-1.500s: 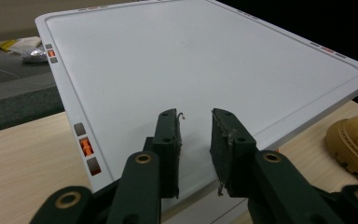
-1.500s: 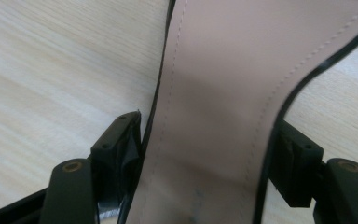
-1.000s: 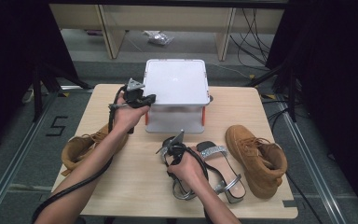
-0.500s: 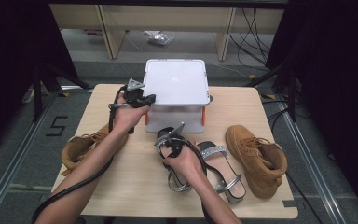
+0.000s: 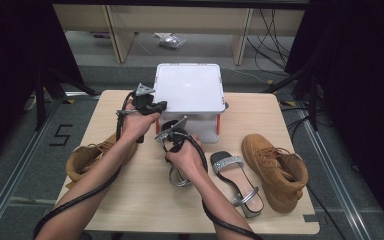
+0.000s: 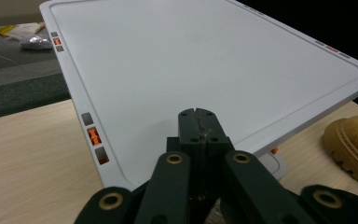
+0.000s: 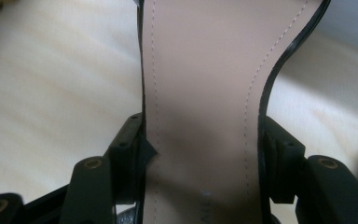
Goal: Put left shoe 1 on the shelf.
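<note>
My left gripper (image 5: 156,105) is shut with nothing in it; its closed tips (image 6: 198,117) hover over the front left part of the white box's lid (image 6: 191,60). My right gripper (image 5: 174,136) is shut on a sandal (image 5: 178,177), its jaws pressing both edges of the beige insole (image 7: 200,84) above the table. That sandal hangs under the right hand, just in front of the white box (image 5: 190,87). Its mate, a sandal with a glittery silver strap (image 5: 235,179), lies flat to the right.
A tan boot (image 5: 276,170) lies at the table's right, its sole (image 6: 354,142) visible past the box. Another tan boot (image 5: 87,157) lies at the left under the left forearm. The wooden table (image 5: 140,200) ends close in front.
The right hand has carried the sandal up and to the left, away from its mate and closer to the box front. The left gripper has stayed by the lid.
</note>
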